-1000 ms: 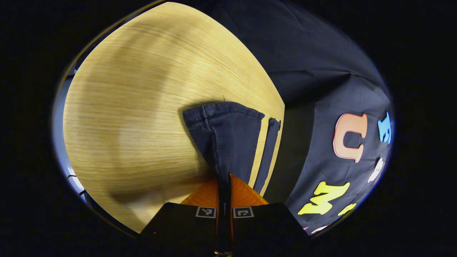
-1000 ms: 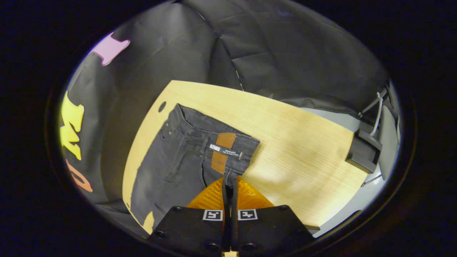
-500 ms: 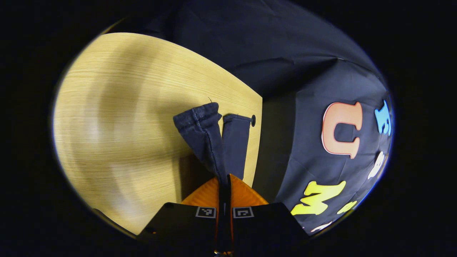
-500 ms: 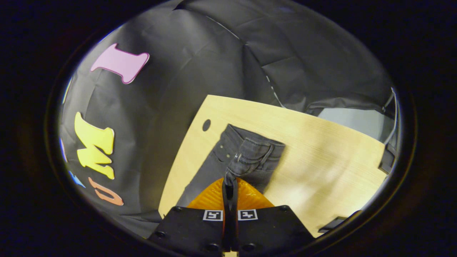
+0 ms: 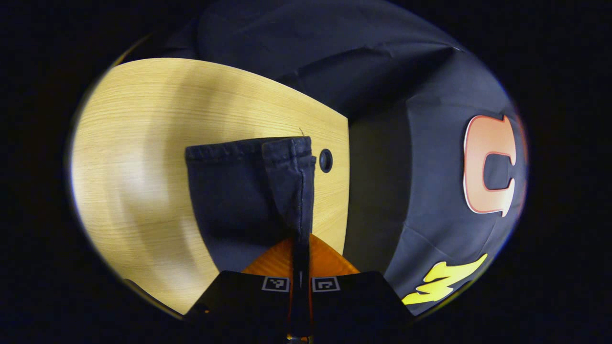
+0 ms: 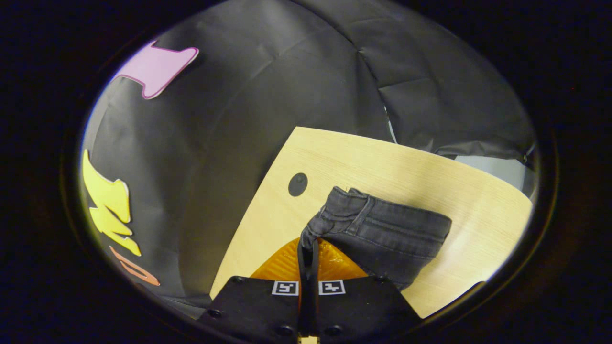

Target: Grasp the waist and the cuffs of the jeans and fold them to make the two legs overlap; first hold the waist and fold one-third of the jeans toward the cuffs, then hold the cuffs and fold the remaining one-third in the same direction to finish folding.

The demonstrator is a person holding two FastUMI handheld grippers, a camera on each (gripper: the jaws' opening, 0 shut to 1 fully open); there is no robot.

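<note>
Left gripper (image 5: 301, 243) is clamped tight, both fingers pinching the denim of a trouser leg, and the jeans (image 5: 248, 191) rise straight ahead of its tips. The leg it grips runs forward as a narrow seamed strip to the cuffs (image 5: 267, 148), which sit well ahead of the gripper and spread to its left side. Just past the cuffs on the right, a small dark hole (image 5: 325, 160) in the wooden table (image 5: 143, 143), close to the table's edge.

Over to the right gripper (image 6: 309, 246): closed as well, fingers nipped on the waist (image 6: 344, 210) of the jeans right at the tips. From that pinch the waistband bunches forward and drapes off to the gripper's right, a belt loop (image 6: 366, 210) showing on the fold, the cloth lying on the table beside the fingers. The same kind of round hole (image 6: 297, 184) sits ahead and slightly left of the tips, near but apart from the denim. Booth wall (image 6: 267, 86) hangs beyond the table.
</note>
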